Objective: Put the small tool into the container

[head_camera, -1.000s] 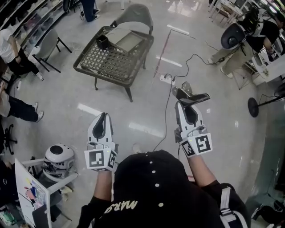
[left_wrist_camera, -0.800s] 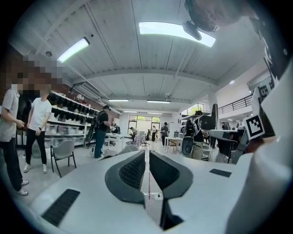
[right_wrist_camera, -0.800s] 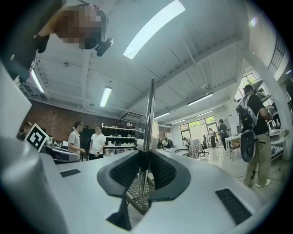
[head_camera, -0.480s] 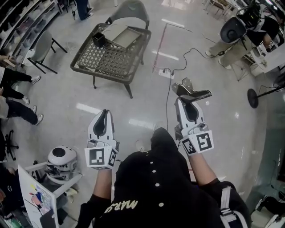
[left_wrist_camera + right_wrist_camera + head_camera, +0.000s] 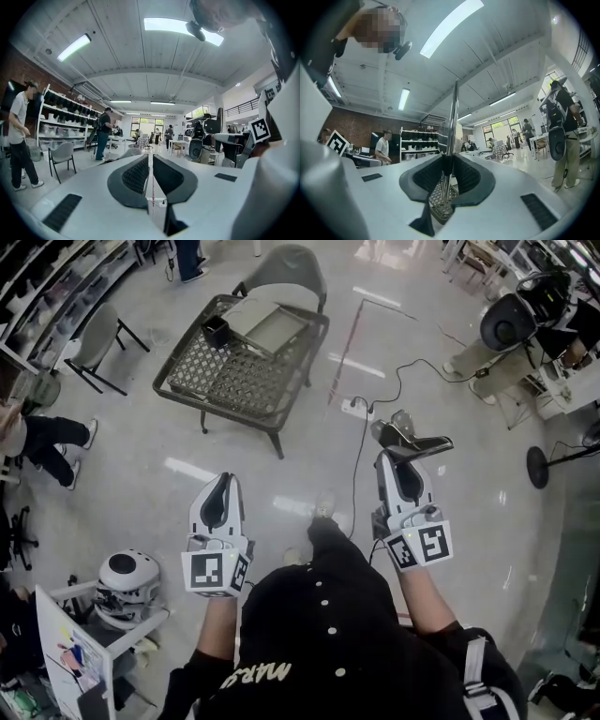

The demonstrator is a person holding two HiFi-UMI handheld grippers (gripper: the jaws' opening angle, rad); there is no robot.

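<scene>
In the head view my right gripper [image 5: 401,460] is shut on a small metal tool [image 5: 417,440], whose dark blade sticks out sideways past the jaw tips. The right gripper view shows that tool [image 5: 452,126] edge-on, as a thin shiny strip rising between the pads of my right gripper [image 5: 449,161]. My left gripper [image 5: 221,484] is held level beside it, shut with nothing in it [image 5: 150,157]. A small black container [image 5: 217,330] stands on the far left corner of a wicker table [image 5: 234,376], well ahead of both grippers.
A grey tray [image 5: 269,329] lies on the table and a grey chair [image 5: 286,268] stands behind it. A power strip [image 5: 356,409] with cables lies on the floor ahead. A cart with a white helmet-like device [image 5: 127,577] is at lower left, and people and chairs line the sides.
The person has stepped forward, and a foot now shows ahead between the grippers. Both grippers keep their pose, and the tool stays in the right one.
</scene>
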